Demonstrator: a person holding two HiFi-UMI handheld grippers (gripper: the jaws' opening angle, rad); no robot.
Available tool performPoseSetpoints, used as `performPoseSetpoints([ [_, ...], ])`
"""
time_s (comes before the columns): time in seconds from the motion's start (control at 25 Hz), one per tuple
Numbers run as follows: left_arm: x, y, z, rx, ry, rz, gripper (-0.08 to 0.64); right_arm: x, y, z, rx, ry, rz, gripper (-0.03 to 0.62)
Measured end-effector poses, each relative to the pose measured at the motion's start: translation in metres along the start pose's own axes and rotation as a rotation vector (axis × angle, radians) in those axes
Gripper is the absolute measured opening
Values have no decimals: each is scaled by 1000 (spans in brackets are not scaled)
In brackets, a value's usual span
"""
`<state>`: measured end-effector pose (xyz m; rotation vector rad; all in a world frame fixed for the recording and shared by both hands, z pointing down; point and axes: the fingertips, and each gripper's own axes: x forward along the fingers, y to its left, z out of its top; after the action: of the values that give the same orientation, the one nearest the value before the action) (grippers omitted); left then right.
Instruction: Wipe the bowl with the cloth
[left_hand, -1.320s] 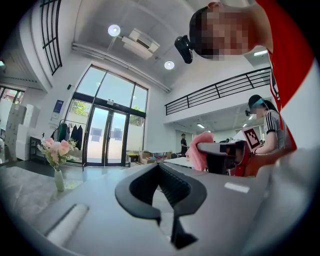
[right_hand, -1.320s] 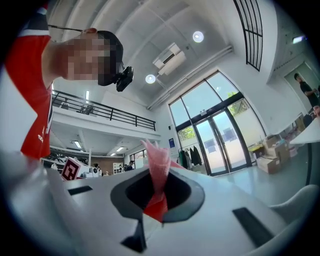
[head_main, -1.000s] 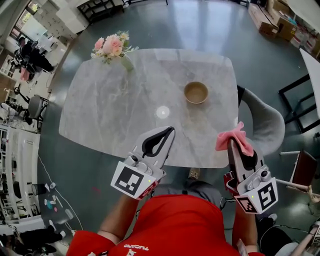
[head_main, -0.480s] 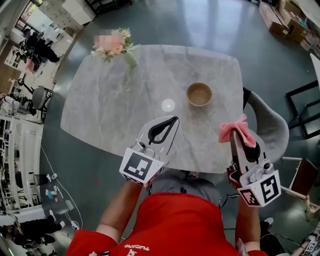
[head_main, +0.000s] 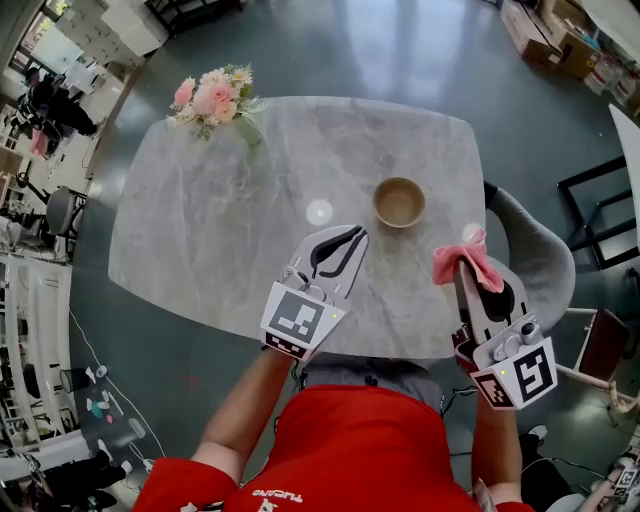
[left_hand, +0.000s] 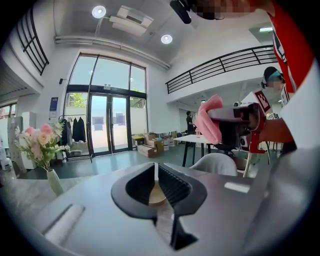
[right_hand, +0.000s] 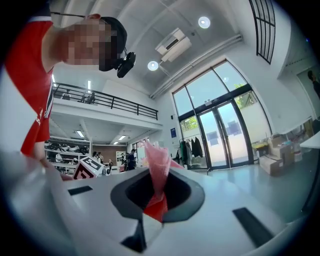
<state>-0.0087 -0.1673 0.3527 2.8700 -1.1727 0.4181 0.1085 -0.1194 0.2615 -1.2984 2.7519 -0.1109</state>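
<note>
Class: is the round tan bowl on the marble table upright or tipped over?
Upright: the round tan bowl sits rim up, its hollow visible from above.

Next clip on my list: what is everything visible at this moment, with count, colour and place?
table: one, grey marble, centre of the head view
bowl: one, tan, on the table's right half
flowers in a vase: one bunch, pink and white, table's far left corner
chair: one, grey, beside the table's right edge
cardboard boxes: several, brown, on the floor at far right
cloth: one, pink, clamped in the right gripper
left gripper: one, white with black jaws, shut and empty, over the table near the bowl
right gripper: one, white, shut on the cloth, at the table's near right edge
red top: one, on the person, bottom of the head view
</note>
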Motion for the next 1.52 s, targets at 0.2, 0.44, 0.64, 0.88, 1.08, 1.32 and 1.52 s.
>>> performPoseSetpoints([
  [0.2,17,23,-15,-16,32,-24,8,23,1,-10,-33,39,-27,21],
  [0.44,37,51,-40,-137,111,-43,45,46,-3,-26,-80,94,-68,21],
  [0.64,58,62,-57,-307,169,-97,115,61,-7,-41,-148,144,-87,21],
  [0.88,90,67,-81,-463,260,-119,132,81,-21,-62,-270,228,-66,21],
  [1.08,114,67,-104,-626,350,-120,140,92,-31,-80,-342,276,-12,21],
  [1.32,134,66,-125,-773,422,-129,150,97,-39,-108,-426,344,56,21],
  [1.52,140,67,-142,-830,469,-103,150,104,-45,-127,-496,380,113,21],
])
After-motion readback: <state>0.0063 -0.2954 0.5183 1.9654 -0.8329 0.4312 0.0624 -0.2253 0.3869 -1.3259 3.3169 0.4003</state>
